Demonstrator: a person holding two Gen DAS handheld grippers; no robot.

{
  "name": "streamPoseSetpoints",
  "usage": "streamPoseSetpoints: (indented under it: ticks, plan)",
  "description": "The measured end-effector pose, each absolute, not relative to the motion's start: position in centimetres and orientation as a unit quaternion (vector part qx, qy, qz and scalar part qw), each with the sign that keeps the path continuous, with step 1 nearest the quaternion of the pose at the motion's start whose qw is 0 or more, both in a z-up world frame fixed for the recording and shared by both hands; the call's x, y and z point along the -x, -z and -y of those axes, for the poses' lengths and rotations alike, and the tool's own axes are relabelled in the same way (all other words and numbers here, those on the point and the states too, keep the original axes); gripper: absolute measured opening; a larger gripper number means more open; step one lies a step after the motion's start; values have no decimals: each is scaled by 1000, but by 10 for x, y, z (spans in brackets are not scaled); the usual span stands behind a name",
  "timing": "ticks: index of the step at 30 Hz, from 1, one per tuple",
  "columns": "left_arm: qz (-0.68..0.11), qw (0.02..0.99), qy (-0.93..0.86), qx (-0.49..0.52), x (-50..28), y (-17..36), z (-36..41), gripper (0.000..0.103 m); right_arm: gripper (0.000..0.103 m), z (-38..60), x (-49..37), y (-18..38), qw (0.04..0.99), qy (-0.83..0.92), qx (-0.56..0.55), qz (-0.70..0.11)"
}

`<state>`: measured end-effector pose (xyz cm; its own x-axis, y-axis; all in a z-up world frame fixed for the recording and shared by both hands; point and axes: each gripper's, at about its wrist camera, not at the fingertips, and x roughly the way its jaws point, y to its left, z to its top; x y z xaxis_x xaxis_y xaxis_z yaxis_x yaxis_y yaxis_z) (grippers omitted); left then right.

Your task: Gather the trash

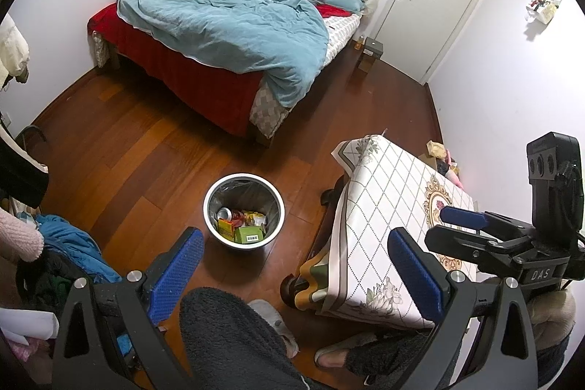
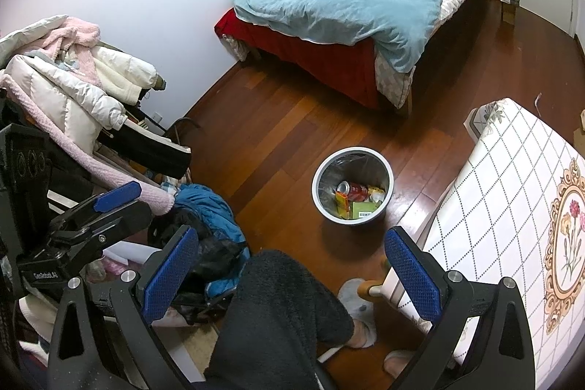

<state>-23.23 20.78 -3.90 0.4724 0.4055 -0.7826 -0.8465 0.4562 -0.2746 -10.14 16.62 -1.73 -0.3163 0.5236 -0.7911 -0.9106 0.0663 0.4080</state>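
Both claws spread wide, nothing pinched: left claw (image 1: 294, 269) and right claw (image 2: 290, 271) held high over the floor, each also visible in the other's cam. Steel trash bin (image 1: 244, 207) on the wood floor betw bed (image 1: 226, 35) and counter (image 1: 398, 218), already holding a red soda can (image 2: 354, 190), green carton (image 2: 363, 209), yellow wrappers. Counter top w/ patterned cloth looks bare, so prob near done or between picks. Remaining candidate: crumpled stuff on floor behind the counter by the wall (image 1: 437, 148), too small to ID as trash. Risks: reaching there means going round/over the counter, could snag the cloth edge or bump the bin and tip it. Clothes pile (image 2: 73, 90) on left easy to mistake for litter. Legs/slippers (image 2: 360, 313) right below the claws, so watch a low swing.
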Motion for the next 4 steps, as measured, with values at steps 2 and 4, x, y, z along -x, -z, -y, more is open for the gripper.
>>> streamPoseSetpoints:
  ticks: [2, 4]
  plan:
    - [-326, 788, -397, 338, 232, 38, -208, 103, 103, -167, 102, 17, 549, -653, 202, -482]
    - [-326, 788, -396, 340, 231, 38, -207, 103, 103, -167, 102, 17, 549, -653, 202, -481]
